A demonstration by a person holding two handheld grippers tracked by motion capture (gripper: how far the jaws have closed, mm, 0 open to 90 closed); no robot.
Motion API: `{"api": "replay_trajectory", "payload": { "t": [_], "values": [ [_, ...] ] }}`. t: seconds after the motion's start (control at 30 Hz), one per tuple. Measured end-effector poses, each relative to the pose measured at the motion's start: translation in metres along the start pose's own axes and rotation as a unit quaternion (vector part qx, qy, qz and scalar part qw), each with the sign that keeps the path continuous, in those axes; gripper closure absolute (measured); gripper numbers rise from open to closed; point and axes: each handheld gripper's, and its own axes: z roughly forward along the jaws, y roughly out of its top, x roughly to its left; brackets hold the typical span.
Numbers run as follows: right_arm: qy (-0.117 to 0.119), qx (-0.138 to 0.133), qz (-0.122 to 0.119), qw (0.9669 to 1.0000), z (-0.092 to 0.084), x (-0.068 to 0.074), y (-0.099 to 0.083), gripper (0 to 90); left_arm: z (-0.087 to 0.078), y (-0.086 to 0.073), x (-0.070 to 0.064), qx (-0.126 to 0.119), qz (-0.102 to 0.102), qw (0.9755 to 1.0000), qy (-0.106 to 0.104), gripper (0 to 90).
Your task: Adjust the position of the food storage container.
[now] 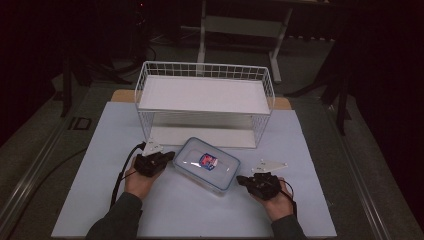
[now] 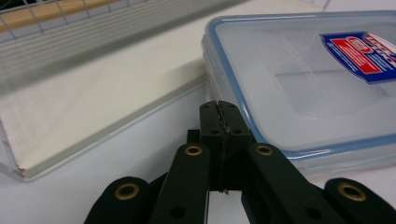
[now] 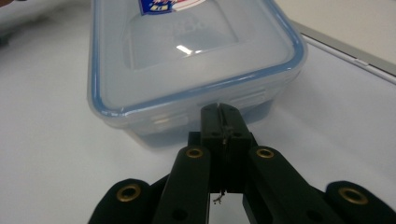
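A clear plastic food box (image 1: 206, 164) with a blue-rimmed lid and a red and blue label lies on the white table, in front of a white wire rack (image 1: 205, 100). My left gripper (image 1: 167, 156) is at the box's left end, jaws shut with nothing between them, its tip right by the box's corner (image 2: 233, 102). My right gripper (image 1: 242, 179) sits at the box's right end, also shut and holding nothing. In the right gripper view its tip (image 3: 220, 110) is up against the box's side wall (image 3: 187, 121).
The two-tier wire rack's lower shelf (image 2: 70, 112) lies just behind the box. The white table mat (image 1: 100, 190) has free room at left, right and front. Dark floor and a table frame (image 1: 240, 30) lie beyond.
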Motion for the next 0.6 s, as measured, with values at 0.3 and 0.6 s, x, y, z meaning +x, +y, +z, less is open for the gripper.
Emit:
{"api": "replay_trajectory", "payload": {
  "t": [0.3,0.6],
  "values": [
    [-0.023,-0.007,0.016,0.9996,-0.004,-0.014,-0.002,89.9,-0.013,-0.005,-0.021,0.012,0.016,0.9994,-0.027,89.7],
    [-0.025,-0.018,0.036,0.9989,0.001,-0.028,0.001,90.0,-0.026,-0.01,-0.04,0.018,0.018,0.9989,-0.039,89.8]
  ]
}}
